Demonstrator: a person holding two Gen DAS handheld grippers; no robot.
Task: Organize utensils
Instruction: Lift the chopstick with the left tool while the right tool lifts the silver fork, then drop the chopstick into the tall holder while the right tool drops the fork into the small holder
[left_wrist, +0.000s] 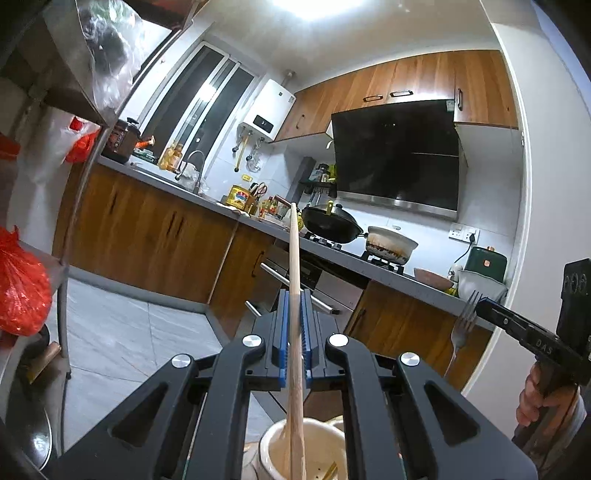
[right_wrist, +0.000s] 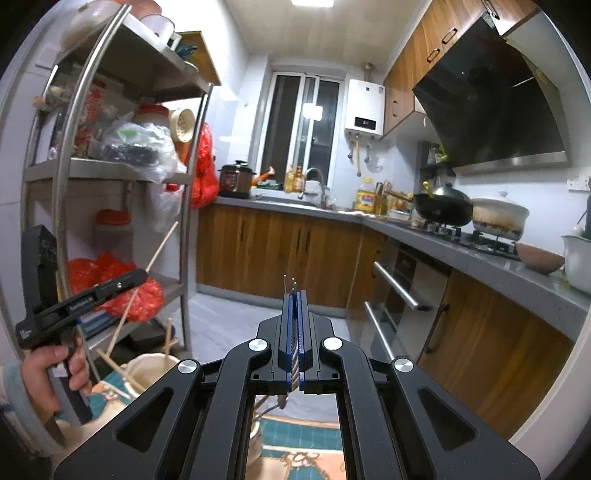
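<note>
My left gripper (left_wrist: 294, 295) is shut on a long wooden chopstick (left_wrist: 293, 251). The chopstick's lower end reaches down into a cream utensil holder (left_wrist: 273, 446) just below the jaws. In the right wrist view the same left gripper (right_wrist: 142, 275) is at the left, held in a hand (right_wrist: 55, 365), with the chopstick (right_wrist: 155, 258) slanting across it. It hangs above the cream holder (right_wrist: 151, 365), which has other chopsticks in it. My right gripper (right_wrist: 294, 295) is shut on a metal fork (right_wrist: 294, 363) whose tines stick out past the fingertips. The left wrist view shows that fork (left_wrist: 463, 325) upright in the right gripper (left_wrist: 480, 306).
A steel shelf rack (right_wrist: 110, 166) with bags and jars stands close on the left, with red bags (left_wrist: 22, 288) on it. A grey counter (right_wrist: 480, 258) with a wok (right_wrist: 443, 206) and a pot (right_wrist: 498, 218) runs along the right. A patterned mat (right_wrist: 295, 435) lies below.
</note>
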